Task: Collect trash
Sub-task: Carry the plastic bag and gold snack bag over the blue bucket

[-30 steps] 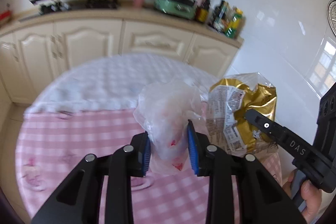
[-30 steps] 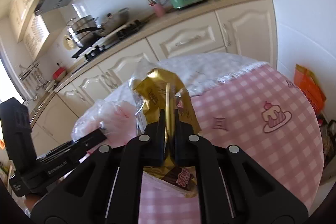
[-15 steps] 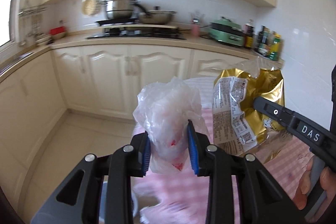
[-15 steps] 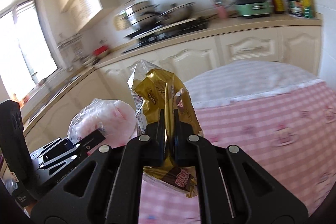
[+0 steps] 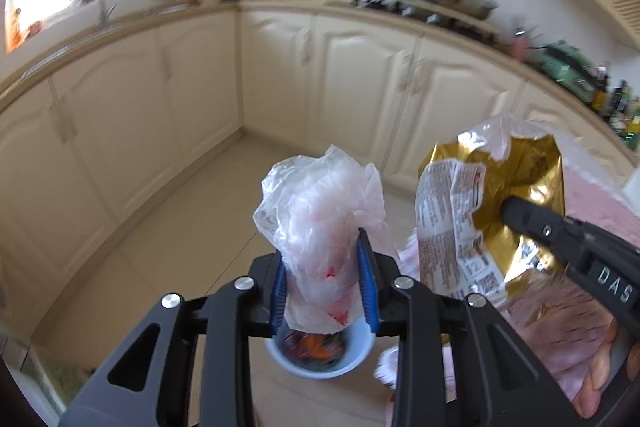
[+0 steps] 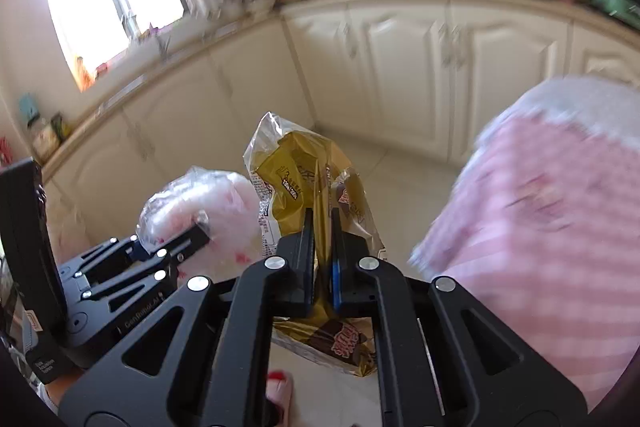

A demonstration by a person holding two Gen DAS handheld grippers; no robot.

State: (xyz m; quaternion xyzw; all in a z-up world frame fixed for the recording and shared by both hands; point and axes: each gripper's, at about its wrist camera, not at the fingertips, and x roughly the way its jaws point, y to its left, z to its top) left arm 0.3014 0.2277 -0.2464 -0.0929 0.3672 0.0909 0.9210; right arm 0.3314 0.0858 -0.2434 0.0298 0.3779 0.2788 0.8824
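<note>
My left gripper [image 5: 322,247] is shut on a crumpled clear plastic bag with red marks [image 5: 320,207]. The bag hangs above a small light blue bin [image 5: 320,355] on the floor that holds colourful wrappers. My right gripper [image 6: 320,223] is shut on a gold snack wrapper [image 6: 304,167]. In the left wrist view that gold wrapper [image 5: 492,203] is just right of the plastic bag, with the right gripper's finger [image 5: 560,231] against it. In the right wrist view the plastic bag [image 6: 200,203] sits to the left in the left gripper [image 6: 192,231].
Cream kitchen cabinets [image 5: 360,75] run along the far side above a beige tiled floor [image 5: 192,239]. The table with its pink checked cloth [image 6: 540,227] is at the right. A slipper with a red spot [image 6: 280,387] shows on the floor below the right gripper.
Both grippers have swung left, off the pink table and out over the floor, each still holding its trash. The blue bin has come into view beneath the left gripper.
</note>
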